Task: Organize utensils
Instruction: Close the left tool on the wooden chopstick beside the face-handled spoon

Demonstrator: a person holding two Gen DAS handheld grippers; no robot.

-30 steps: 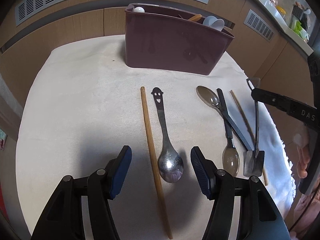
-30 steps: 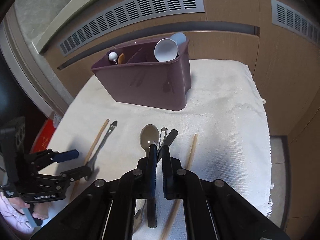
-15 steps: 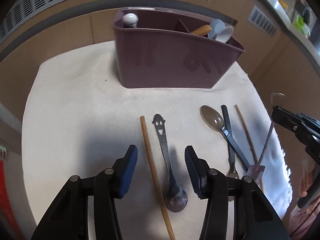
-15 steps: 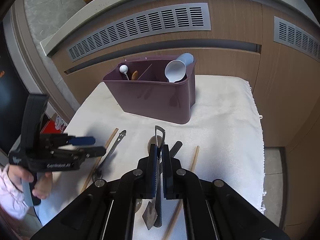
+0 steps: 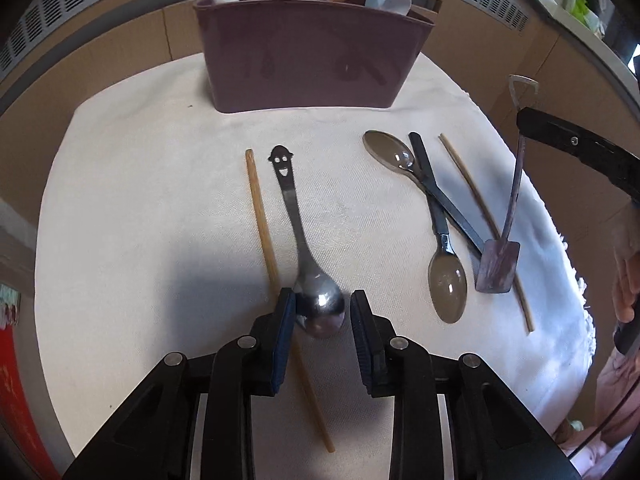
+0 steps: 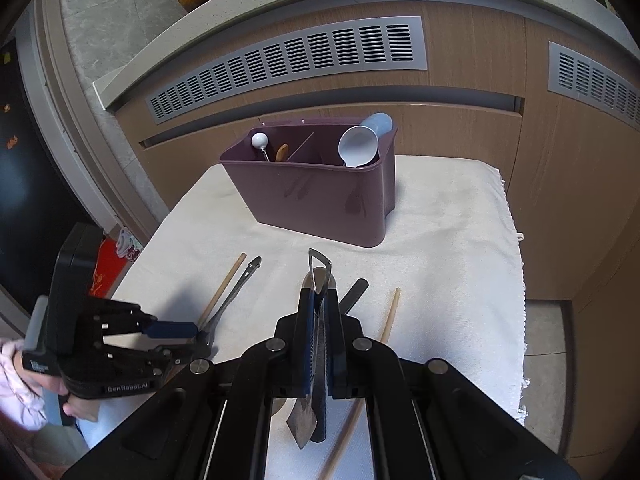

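Observation:
A maroon utensil caddy (image 5: 308, 60) stands at the back of the cloth-covered table; it also shows in the right wrist view (image 6: 320, 196). My left gripper (image 5: 322, 304) is low over the cloth, its jaws open around the bowl of a steel smiley-handled spoon (image 5: 298, 224) that lies flat. A wooden chopstick (image 5: 266, 236) lies just left of the spoon. My right gripper (image 6: 318, 296) is shut on a small metal spatula (image 6: 316, 344), held above the table; the spatula also shows in the left wrist view (image 5: 506, 220).
Two translucent brown spoons (image 5: 390, 154) (image 5: 448, 284), a black utensil (image 5: 444, 196) and a second chopstick (image 5: 476, 196) lie on the cloth at the right. The caddy holds a white ladle (image 6: 356, 148) and other utensils. Wooden cabinets with vents stand behind.
My left gripper has dropped to the spoon's bowl and narrowed its jaws around it. My right gripper has lifted the spatula higher off the cloth.

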